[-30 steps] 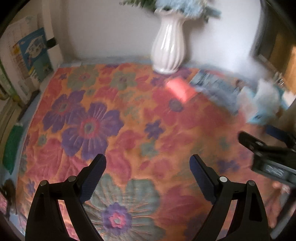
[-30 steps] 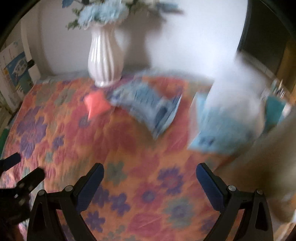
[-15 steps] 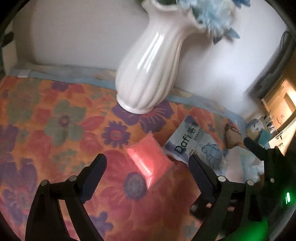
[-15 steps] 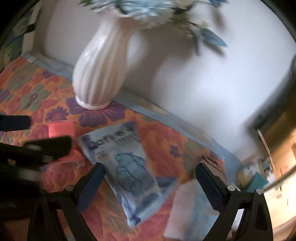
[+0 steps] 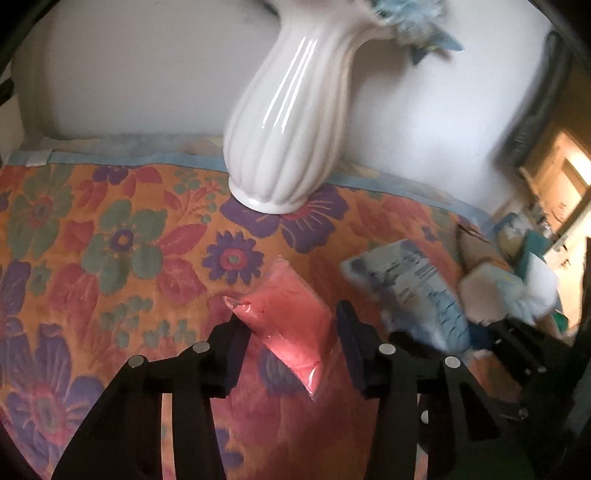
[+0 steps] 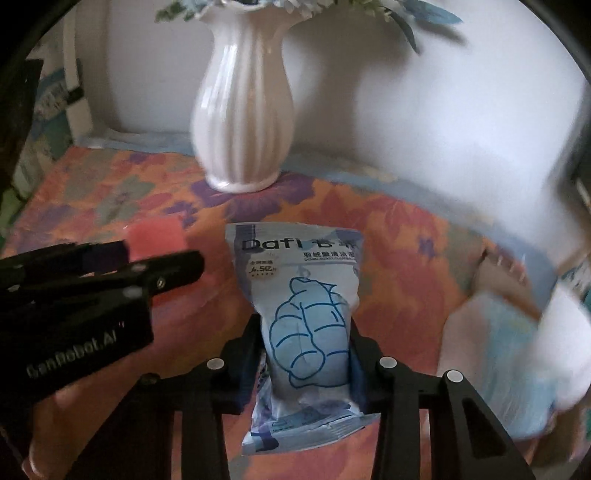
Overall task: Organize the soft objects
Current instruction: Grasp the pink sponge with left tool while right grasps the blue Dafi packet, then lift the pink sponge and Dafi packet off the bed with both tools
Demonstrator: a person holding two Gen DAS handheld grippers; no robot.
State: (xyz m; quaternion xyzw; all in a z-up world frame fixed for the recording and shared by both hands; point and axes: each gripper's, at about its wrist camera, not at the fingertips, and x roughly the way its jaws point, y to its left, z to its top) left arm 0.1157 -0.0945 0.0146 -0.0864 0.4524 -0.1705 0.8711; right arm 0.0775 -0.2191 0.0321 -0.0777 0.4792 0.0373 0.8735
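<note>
The left gripper (image 5: 291, 332) had just been closing with the pink pouch (image 5: 286, 325) between its jaws; both pads pressed the pouch's sides, at the lower centre of the left wrist frame. The pouch lay on the floral quilt (image 5: 110, 258). The right gripper (image 6: 304, 343) had also just been closing, and its pads squeezed the blue Dafi packet (image 6: 308, 332) at the waist, at the lower centre of the right wrist frame.

A white ribbed vase (image 5: 288, 147) stood on the quilt at the upper centre, just behind both items, against a pale wall (image 5: 129, 74); blue flowers (image 5: 417, 22) spilled from its mouth. In the right wrist view the left gripper crossed the left side of the frame and covered part of the pink pouch. A white and pale blue soft pack (image 6: 517, 354), blurred, lay at the right edge, near the blue packet. Cluttered items at the far right of the left wrist view were too blurred to identify.
</note>
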